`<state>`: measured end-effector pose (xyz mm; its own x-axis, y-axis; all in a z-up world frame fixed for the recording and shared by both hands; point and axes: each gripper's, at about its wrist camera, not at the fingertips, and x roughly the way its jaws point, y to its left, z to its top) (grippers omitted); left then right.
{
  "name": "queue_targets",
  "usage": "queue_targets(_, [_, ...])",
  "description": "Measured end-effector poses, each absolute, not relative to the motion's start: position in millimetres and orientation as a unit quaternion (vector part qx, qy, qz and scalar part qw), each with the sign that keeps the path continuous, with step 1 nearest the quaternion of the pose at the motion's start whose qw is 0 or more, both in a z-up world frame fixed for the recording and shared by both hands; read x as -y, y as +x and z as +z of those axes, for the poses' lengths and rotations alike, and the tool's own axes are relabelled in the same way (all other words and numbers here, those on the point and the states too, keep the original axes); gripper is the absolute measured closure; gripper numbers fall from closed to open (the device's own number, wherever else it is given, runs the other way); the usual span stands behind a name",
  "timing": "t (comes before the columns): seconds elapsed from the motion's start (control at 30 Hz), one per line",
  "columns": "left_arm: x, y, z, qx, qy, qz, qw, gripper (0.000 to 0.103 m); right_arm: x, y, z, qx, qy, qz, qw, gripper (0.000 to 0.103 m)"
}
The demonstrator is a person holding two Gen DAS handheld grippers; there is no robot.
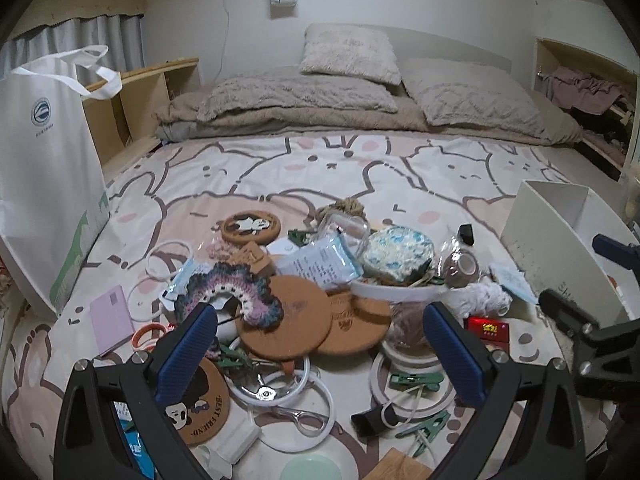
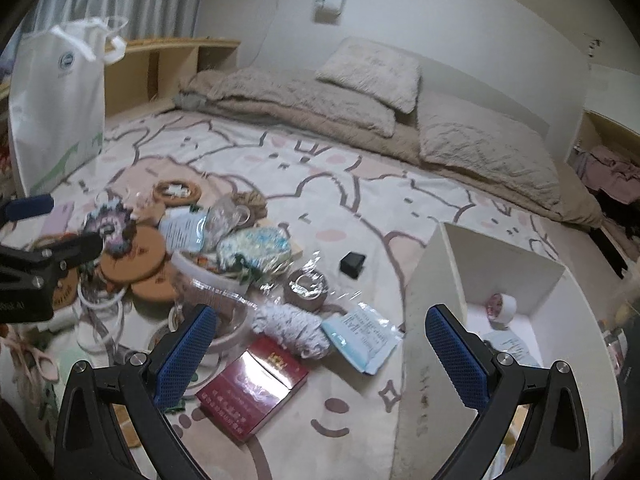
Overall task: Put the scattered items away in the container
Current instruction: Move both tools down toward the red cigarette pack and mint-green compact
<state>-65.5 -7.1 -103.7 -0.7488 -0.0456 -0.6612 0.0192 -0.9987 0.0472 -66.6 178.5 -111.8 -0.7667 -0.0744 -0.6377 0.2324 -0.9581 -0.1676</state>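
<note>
Left gripper [image 1: 320,328] wide above cork coasters [image 1: 292,316], right gripper [image 2: 320,332] wide, empty, beside white container [image 2: 436,320]

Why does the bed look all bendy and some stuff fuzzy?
Left wrist view: the fisheye lens curves the bed and darkens the corners, though the clutter looks fairly sharp. Right wrist view: same bending, plus blur on the red box, and glare on the plastic wrap.
</note>
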Motion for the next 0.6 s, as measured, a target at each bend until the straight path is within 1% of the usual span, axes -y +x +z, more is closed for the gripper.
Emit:
queue_targets(0.23, [7, -65, -116, 0.027, 0.372, -0.927, 0.021, 0.000, -164, -73, -142, -0.146, 0.359, -0.917, 0.096, 0.000])
queue_targets(0.6, [10, -57, -141, 0.034, 0.401, -0.915, 0.026, 0.000, -150, -76, -168, -0.158, 0.391, -0.900, 0.113, 0.000])
